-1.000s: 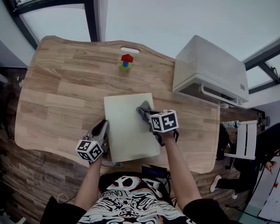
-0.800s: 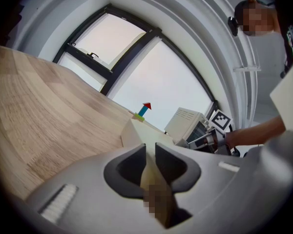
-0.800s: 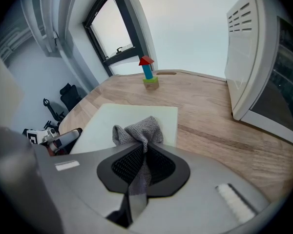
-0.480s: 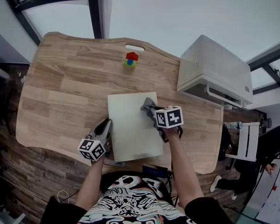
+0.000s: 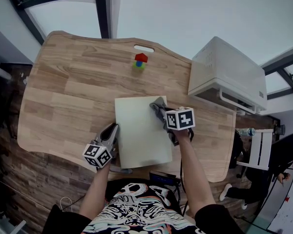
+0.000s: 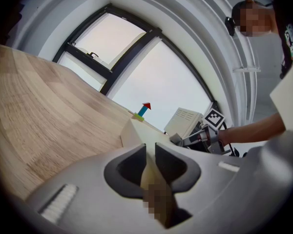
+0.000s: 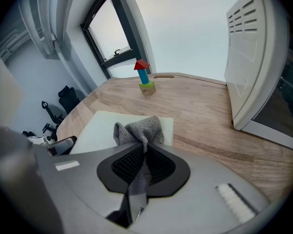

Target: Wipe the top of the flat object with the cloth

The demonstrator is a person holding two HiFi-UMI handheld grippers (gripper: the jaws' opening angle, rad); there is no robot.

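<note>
A pale flat board lies on the wooden table. My left gripper is shut on the board's left edge, and in the left gripper view the board's edge runs between the closed jaws of this gripper. My right gripper is shut on a grey cloth, which rests on the board near its far right corner. In the right gripper view the cloth bunches out of the jaws of that gripper onto the board.
A red, blue and green block stack stands farther back on the table. A white boxy appliance takes up the table's right side. A dark flat device lies at the near edge, and a white chair stands off to the right.
My right gripper has slid the cloth a little toward the board's far right corner. The left gripper has stayed on the board's left edge.
</note>
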